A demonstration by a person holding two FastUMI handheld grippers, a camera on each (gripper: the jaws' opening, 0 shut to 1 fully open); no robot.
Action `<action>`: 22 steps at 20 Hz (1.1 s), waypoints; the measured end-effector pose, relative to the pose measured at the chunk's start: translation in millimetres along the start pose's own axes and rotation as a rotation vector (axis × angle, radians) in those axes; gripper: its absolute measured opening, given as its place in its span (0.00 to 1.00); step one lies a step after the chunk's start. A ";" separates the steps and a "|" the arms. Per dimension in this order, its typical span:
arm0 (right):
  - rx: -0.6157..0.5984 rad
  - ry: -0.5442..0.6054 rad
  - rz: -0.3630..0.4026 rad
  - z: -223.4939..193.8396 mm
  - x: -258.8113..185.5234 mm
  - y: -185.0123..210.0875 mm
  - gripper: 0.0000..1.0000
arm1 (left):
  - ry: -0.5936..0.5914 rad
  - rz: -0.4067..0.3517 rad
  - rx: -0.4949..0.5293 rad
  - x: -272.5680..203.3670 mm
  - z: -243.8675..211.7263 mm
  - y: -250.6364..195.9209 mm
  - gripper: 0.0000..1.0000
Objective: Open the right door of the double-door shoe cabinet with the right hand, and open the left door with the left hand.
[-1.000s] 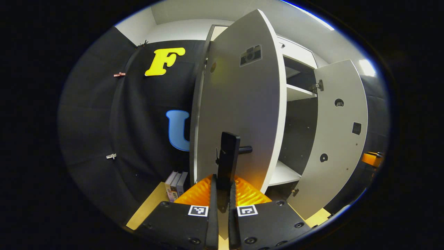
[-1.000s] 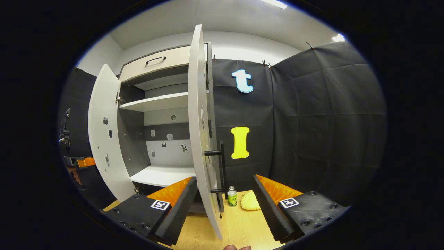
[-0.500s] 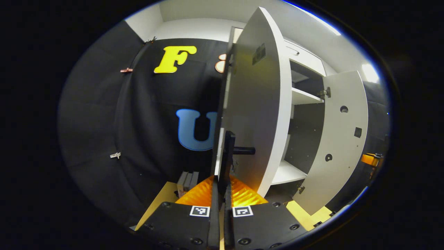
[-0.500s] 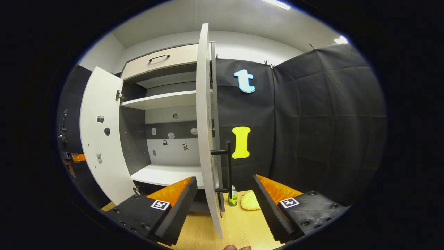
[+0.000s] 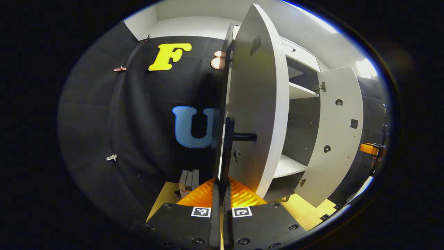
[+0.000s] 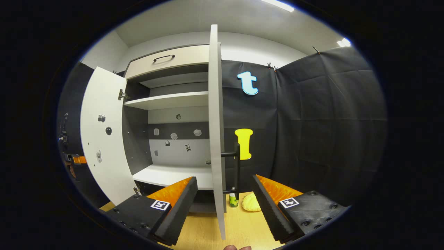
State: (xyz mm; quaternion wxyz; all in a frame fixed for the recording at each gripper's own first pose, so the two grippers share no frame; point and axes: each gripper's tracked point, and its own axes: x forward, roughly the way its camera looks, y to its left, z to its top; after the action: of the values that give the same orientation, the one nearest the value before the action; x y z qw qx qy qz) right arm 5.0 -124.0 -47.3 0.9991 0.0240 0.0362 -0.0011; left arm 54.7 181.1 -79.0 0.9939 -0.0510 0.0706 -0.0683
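In the left gripper view, the white left door of the shoe cabinet stands swung out, almost edge-on to me. My left gripper is shut on the lower end of its black bar handle. Farther right, the right door hangs wide open. In the right gripper view, the right door is edge-on, its front edge between the spread fingers of my open right gripper, which touches nothing. The black handle of this door is just to the right of the edge. The left door stands open at the far left.
Inside the cabinet are white shelves and a floor board. A drawer sits on top. A small bottle and a yellow object stand on the wooden table beside the cabinet. Books stand by the left wall.
The left door has swung farther open with my left gripper still shut on its handle. In the right gripper view the right door has turned more edge-on and shifted right.
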 end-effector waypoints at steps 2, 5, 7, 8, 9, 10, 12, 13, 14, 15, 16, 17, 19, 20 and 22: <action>0.000 0.001 -0.001 0.4 0.2 -3.2 0.98 | -0.009 0.023 -0.017 -4.0 -0.6 -0.3 0.08; 0.004 0.001 -0.004 -0.4 -0.2 -0.8 0.98 | -0.023 0.058 0.011 -14.7 3.5 -4.2 0.08; 0.011 0.004 0.002 -0.5 2.0 -0.1 0.98 | -0.031 0.076 0.030 -23.0 5.2 -5.9 0.10; 0.011 0.006 0.007 -1.5 1.1 2.9 0.98 | -0.047 0.078 0.028 -28.2 9.2 -8.3 0.05; 0.010 0.007 0.010 -1.8 0.6 4.8 0.98 | -0.068 0.079 0.021 -33.5 14.8 -10.7 0.05; 0.009 0.006 0.016 -1.1 1.6 5.7 0.98 | -0.094 0.089 0.012 -39.0 20.2 -10.5 0.05; 0.004 0.006 0.024 0.4 1.6 10.3 0.98 | -0.136 0.093 -0.013 -49.6 29.0 -16.5 0.10; 0.003 0.005 0.028 0.4 0.9 12.4 0.98 | -0.155 0.103 -0.025 -54.5 34.3 -18.2 0.14; 0.003 0.003 0.031 0.7 0.9 13.1 0.98 | -0.169 0.105 -0.034 -59.7 37.6 -21.3 0.24; 0.003 0.003 0.034 1.6 0.9 13.4 0.98 | -0.178 0.109 -0.036 -64.4 41.0 -25.0 0.24; 0.003 0.005 0.036 1.1 1.1 14.9 0.98 | -0.186 0.119 -0.033 -68.7 44.0 -26.9 0.32; 0.005 0.006 0.038 1.2 0.6 15.8 0.98 | -0.191 0.123 -0.027 -72.2 48.6 -30.2 0.34; 0.011 0.003 0.042 3.1 0.5 17.1 0.98 | -0.182 0.131 0.016 -76.6 53.8 -40.9 0.55; 0.013 0.001 0.045 4.4 -0.3 17.7 0.98 | -0.180 0.134 0.047 -78.4 56.5 -46.1 0.69; 0.016 -0.003 0.048 6.2 -1.4 19.7 0.98 | -0.175 0.137 0.088 -80.8 60.0 -59.9 0.86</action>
State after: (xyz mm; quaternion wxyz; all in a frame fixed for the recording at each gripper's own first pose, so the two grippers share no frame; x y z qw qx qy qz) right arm 4.1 -104.6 -40.1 0.9986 0.0327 0.0340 0.0224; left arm -23.4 139.1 -2.5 0.9998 -0.0079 -0.0162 0.0013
